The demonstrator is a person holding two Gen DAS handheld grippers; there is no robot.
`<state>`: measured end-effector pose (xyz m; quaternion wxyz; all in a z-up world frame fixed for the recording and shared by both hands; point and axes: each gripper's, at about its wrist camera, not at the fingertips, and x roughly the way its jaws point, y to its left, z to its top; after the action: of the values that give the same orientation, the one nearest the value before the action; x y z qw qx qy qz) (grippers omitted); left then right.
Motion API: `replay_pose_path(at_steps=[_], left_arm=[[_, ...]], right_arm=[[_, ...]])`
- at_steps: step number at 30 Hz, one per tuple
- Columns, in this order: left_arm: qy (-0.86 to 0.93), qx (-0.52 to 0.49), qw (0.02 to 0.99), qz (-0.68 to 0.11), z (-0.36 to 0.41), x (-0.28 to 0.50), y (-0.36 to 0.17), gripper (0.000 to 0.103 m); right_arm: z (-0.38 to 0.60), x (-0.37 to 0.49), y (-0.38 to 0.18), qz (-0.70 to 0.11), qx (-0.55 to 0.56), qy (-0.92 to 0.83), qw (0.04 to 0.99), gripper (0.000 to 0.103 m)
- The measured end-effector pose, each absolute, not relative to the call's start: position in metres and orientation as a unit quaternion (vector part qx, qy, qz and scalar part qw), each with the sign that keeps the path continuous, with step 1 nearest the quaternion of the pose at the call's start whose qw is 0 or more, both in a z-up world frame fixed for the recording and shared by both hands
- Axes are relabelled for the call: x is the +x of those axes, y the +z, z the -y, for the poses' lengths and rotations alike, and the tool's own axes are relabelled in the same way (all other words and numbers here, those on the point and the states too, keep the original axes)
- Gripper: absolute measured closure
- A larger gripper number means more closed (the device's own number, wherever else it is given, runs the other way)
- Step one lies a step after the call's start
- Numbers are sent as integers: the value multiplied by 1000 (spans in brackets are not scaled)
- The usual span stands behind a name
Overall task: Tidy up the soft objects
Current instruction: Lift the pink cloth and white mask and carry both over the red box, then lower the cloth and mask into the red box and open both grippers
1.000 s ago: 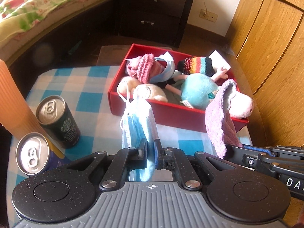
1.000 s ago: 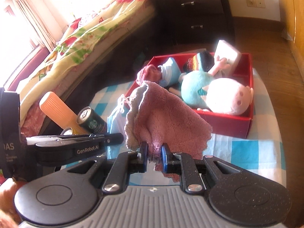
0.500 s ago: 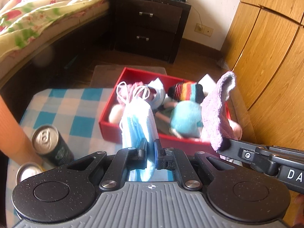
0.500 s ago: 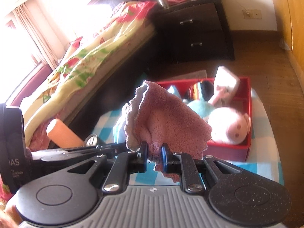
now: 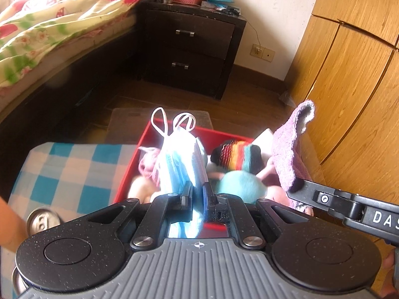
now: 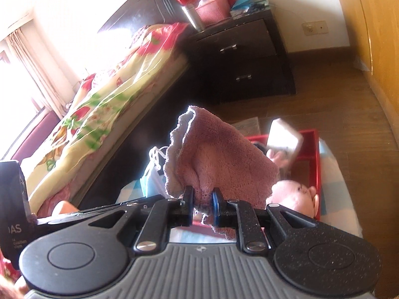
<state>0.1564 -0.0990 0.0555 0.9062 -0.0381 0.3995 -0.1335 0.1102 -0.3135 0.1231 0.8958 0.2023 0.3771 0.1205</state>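
Note:
My left gripper (image 5: 197,191) is shut on a blue face mask (image 5: 180,159), whose white ear loops stand up over the red box (image 5: 147,134). My right gripper (image 6: 202,197) is shut on a pink towel (image 6: 219,154); that towel (image 5: 289,149) also shows at the right of the left wrist view. Both hang above the box, which holds a striped sock (image 5: 237,154), a teal plush (image 5: 239,182) and a pink pig plush (image 6: 294,199). In the right wrist view the mask (image 6: 152,177) peeks out left of the towel.
The box rests on a blue-checked cloth (image 5: 69,169). A drink can (image 5: 42,221) and an orange cylinder (image 5: 10,226) stand at the near left. Behind are a dark nightstand (image 5: 189,49), a bed with a floral quilt (image 5: 49,25) and wooden wardrobe doors (image 5: 349,74).
Both grippers have risen and moved forward with the mask and the towel, so the box has slid lower in both views. The cans have dropped toward the left edge.

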Motion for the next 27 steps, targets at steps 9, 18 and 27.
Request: replay_pose_path(at_steps=[9,18,27], left_arm=[[-147,-44,902,-403,111,188,29,99],[-151,-53,902,-402,110,208,18,98],[-158,-54,898,-408,117,216,5,91]], right_arm=[[315,157,105,-365,181,92,909,103],[309,177,85,-363,153,68,917,103],[307,192,66,-379,144,63,912,103]])
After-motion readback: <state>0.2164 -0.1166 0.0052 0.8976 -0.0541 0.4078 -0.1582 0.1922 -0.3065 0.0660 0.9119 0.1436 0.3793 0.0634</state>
